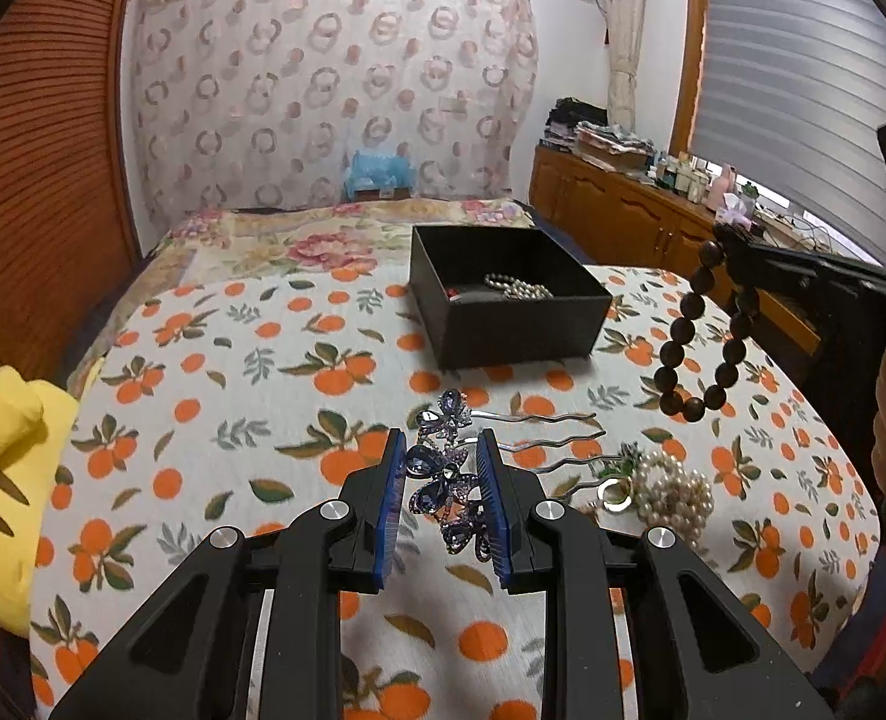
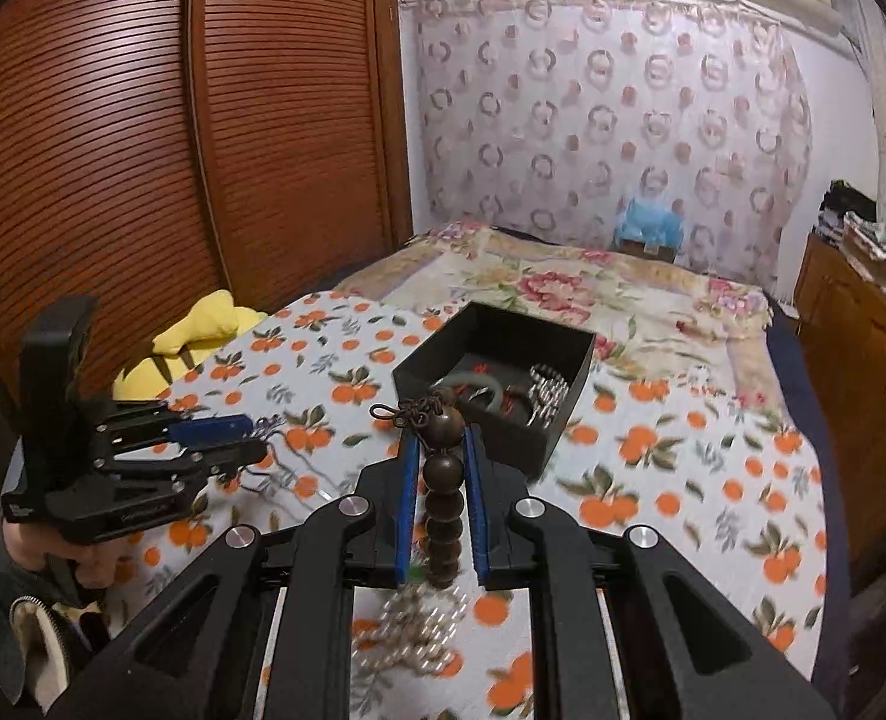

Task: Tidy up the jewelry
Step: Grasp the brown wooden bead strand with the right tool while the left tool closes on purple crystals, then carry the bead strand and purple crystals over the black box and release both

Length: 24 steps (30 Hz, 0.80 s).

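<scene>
Bead bracelet (image 1: pixel 704 336) of dark round wooden beads, hanging above the orange-print bedspread (image 1: pixel 203 396).
Right gripper (image 2: pixel 440 450) clenches its knotted end; left gripper (image 1: pixel 441 468) grasps the purple jewelled hair comb (image 1: pixel 449 480); black box (image 1: pixel 503 300) beyond.

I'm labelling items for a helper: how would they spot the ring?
On the orange-print bedspread, in front of the black box, lies a pile of pearls. The ring sits against its left edge: one small shiny metal band, not beads.
</scene>
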Available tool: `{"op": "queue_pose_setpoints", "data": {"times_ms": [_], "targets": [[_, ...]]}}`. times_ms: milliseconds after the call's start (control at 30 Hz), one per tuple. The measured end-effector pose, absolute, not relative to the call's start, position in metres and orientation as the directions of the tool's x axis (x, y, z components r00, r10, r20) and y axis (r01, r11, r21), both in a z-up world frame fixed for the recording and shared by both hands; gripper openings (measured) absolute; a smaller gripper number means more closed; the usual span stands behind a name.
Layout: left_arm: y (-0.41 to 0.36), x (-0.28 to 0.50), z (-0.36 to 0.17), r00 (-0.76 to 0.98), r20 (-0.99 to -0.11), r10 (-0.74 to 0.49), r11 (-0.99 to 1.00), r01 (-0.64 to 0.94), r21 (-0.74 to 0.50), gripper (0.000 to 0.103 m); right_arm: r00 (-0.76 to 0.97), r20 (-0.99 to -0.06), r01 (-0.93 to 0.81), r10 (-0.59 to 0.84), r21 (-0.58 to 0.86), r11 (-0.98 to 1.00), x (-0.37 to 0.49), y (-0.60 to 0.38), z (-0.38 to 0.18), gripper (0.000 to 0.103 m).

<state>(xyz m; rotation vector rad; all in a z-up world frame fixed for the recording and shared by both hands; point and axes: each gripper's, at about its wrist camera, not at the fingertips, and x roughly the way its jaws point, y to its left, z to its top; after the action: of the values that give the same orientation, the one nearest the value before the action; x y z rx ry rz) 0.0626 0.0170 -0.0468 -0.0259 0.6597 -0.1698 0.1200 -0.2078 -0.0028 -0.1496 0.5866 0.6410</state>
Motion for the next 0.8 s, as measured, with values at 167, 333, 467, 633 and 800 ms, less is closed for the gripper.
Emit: {"op": "queue_pose_setpoints", "data": {"times_ms": [167,333,467,633,800], "targets": [[0.017,0.073,-0.041,0.786,-0.599,-0.152,0.988,0.145,-0.061,0.022,0.661,-0.550,-0.591,0.510,0.036,0.806,0.145,-0.202,0.003,0.017],[0.018,0.083,-0.034,0.795,-0.589,-0.146,0.988,0.142,-0.053,0.022,0.679,-0.547,-0.563,0.490,0.040,0.825,0.176,-0.198,0.012,0.017],[0.017,0.093,-0.026,0.803,-0.579,-0.140,0.989,0.143,-0.041,0.022,0.683,-0.542,-0.552,0.489,0.054,0.832,0.198,-0.194,0.020,0.017],[0.016,0.105,-0.017,0.812,-0.567,-0.138,0.989,0.143,-0.036,0.022,0.677,-0.555,-0.546,0.483,0.061,0.836,0.221,-0.187,0.018,0.017],[0.014,0.116,-0.013,0.816,-0.562,-0.135,0.989,0.145,-0.028,0.022,0.661,-0.600,-0.528,0.450,0.053,0.847,0.244,-0.179,-0.001,0.017]]}}
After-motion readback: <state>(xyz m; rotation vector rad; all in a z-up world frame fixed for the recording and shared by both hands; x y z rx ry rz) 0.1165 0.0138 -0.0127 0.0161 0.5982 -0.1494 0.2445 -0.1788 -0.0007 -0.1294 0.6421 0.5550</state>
